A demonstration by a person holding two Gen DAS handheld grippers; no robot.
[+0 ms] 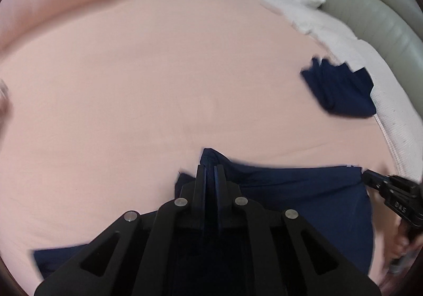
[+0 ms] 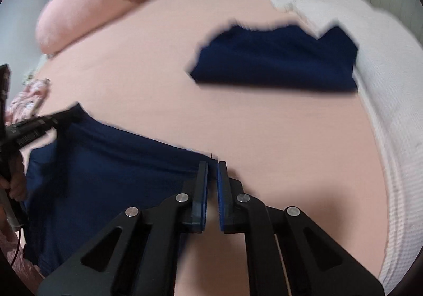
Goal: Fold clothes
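left tongs (image 1: 210, 171): closed on far-left corner of navy garment (image 1: 304, 203) | right tongs (image 2: 212, 167): narrow gap, at its far-right corner, grip I cannot tell | garment's long axis runs left-right between them on near bed (image 1: 158, 71) | folded navy piece (image 2: 277, 58) far right

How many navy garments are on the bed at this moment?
2. One navy garment is held near the camera between the left hand-held gripper and right hand-held gripper; a folded navy garment lies beside the white blanket.
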